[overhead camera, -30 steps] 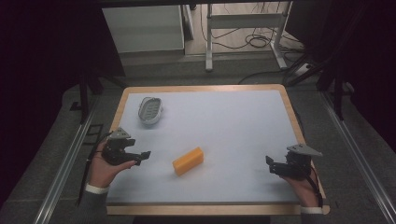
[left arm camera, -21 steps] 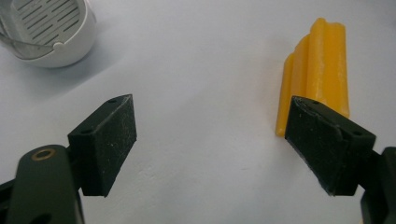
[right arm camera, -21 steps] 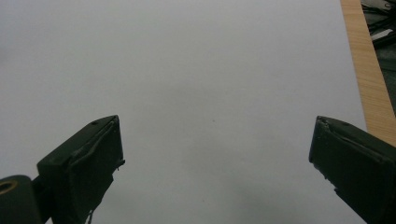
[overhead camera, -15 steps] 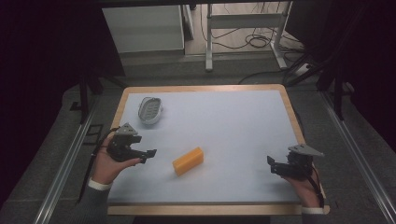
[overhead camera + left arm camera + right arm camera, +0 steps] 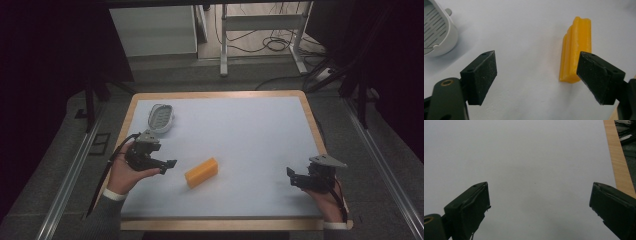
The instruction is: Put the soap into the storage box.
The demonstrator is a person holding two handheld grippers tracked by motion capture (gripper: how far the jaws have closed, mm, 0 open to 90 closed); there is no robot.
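A yellow-orange bar (image 5: 201, 172) lies flat near the middle front of the white table top; it also appears as the ridged yellow bar (image 5: 575, 48) in the left gripper view, just beyond the right jaw. My left gripper (image 5: 167, 166) is open a short way left of the bar, its jaws pointing toward it with nothing between them; in its own view the left gripper (image 5: 541, 77) stands wide. A white slotted dish (image 5: 161, 118) rests at the back left, also seen as the dish (image 5: 436, 32). My right gripper (image 5: 292, 176) is open and empty near the front right; the right gripper (image 5: 539, 212) faces bare table.
The table (image 5: 260, 125) has a wooden rim (image 5: 312, 120), seen as the wooden edge (image 5: 617, 157) in the right gripper view. Metal rails (image 5: 70, 185) run along both sides on the floor, and a metal frame with cables (image 5: 265, 30) stands behind the table.
My left gripper has moved right and slightly forward toward the yellow bar. The right gripper has barely shifted. Bar and dish have not moved.
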